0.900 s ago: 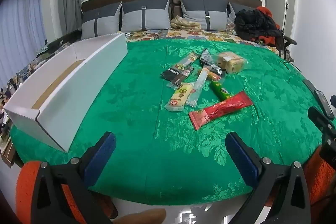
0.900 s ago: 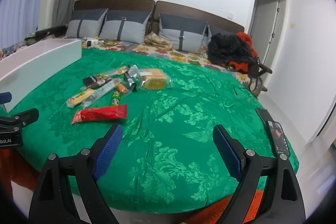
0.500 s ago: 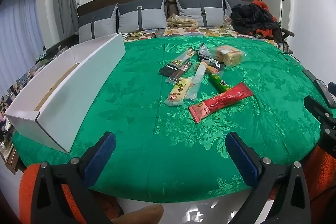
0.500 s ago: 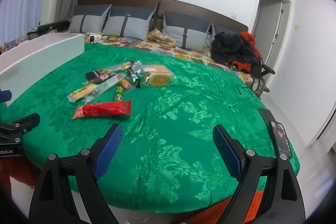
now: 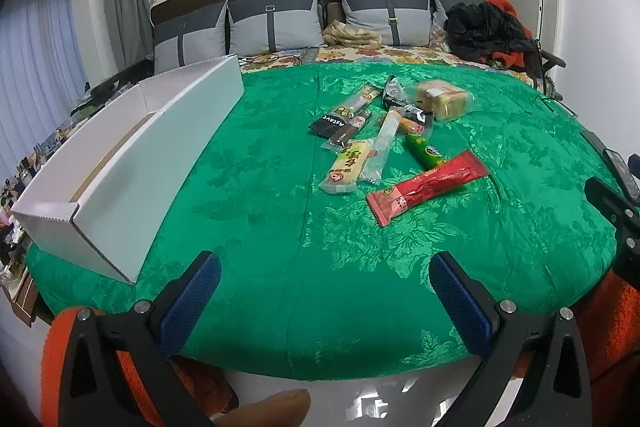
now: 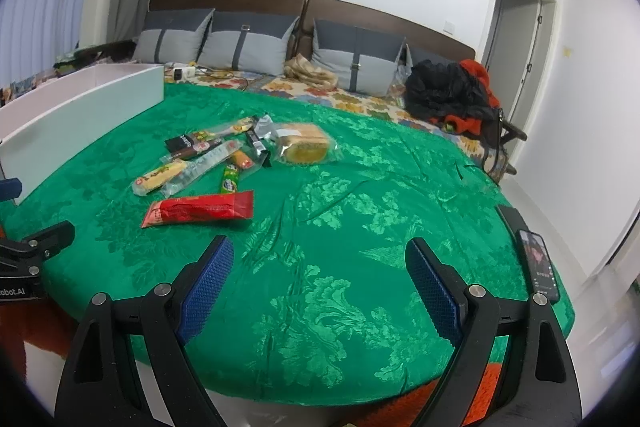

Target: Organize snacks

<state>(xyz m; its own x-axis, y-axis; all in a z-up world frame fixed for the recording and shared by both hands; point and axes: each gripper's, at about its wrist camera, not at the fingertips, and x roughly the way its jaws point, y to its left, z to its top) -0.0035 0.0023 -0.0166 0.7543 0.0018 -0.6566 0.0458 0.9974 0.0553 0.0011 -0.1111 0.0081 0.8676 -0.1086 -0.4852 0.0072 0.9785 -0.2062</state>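
1. A long white box (image 5: 120, 163) sits on the left side of the green bed cover (image 5: 280, 267); its top is open and it lies well apart from the snacks.
2. The left gripper (image 5: 324, 291) hangs low over the near edge of the bed; its jaws are spread wide with nothing between them.
3. The snacks lie in a bunch in the middle of the bed; a black pack (image 5: 332, 125) is at the left, with a yellow bar (image 5: 348, 167) in front of it and a clear long pack (image 5: 382, 147) just beside that.
4. A green stick (image 5: 424, 151) comes next; a red pack (image 5: 428, 187) lies nearest the grippers, touching the tip of the green stick.
5. A bag of bread (image 5: 442, 99) sits at the far right of the bunch.
6. The right gripper (image 6: 320, 287) hovers over bare cover to the right of the snacks; its jaws are wide apart too and hold nothing.
7. A phone (image 6: 538, 263) lies at the right edge of the bed.
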